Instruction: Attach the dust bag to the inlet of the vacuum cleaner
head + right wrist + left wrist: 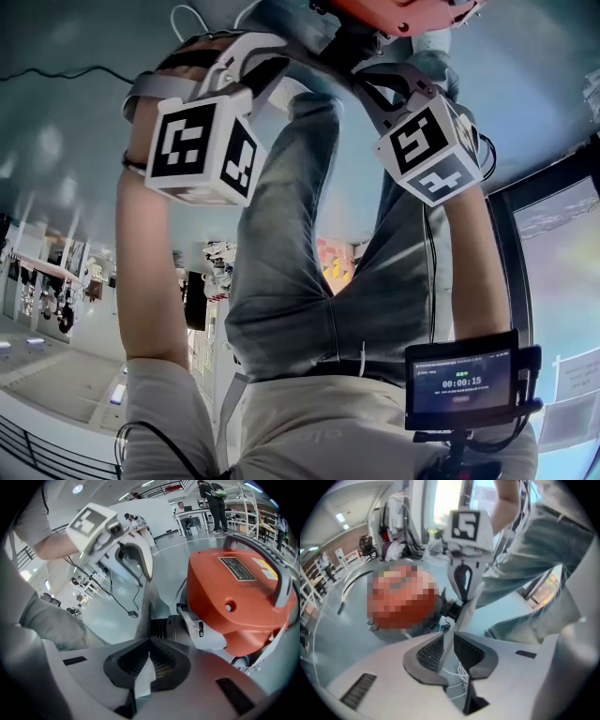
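we see the bag (145,604) as a thin strip of pale grey cloth, stretched between the two grippers and held up off the floor (105,604). the right gripper (149,640) has its jaws pressed together at the tips. one end of the strip is pinched between its ribbed pads, and a bit of cloth trails back behind them. the left gripper (449,635) grips the same cloth from the other end. its jaws stand only a sliver apart, the cloth fills the gap between the pads, and a few loops of thin white cord (461,673) sit just behind them. the two grippers face each other, and in the left gripper view the right one's marker cube (467,524) shows above the cloth.

the vacuum (236,602) stands on the floor just beside the bag, on the right in the right gripper view. it has an orange body, a grey handle (280,573) arching over the top and a label (236,568) on its lid. low on its near side, the black ribbed inlet (161,627) points toward the bag. the strip hangs just in front of the inlet, not around it, and we cannot tell whether the two touch.

in the head view both grippers point steeply down past the jeans (291,262), toward the orange vacuum at the top edge. a small screen (461,380) sits by the right forearm. far behind the vacuum, people (213,501) stand in the hall.
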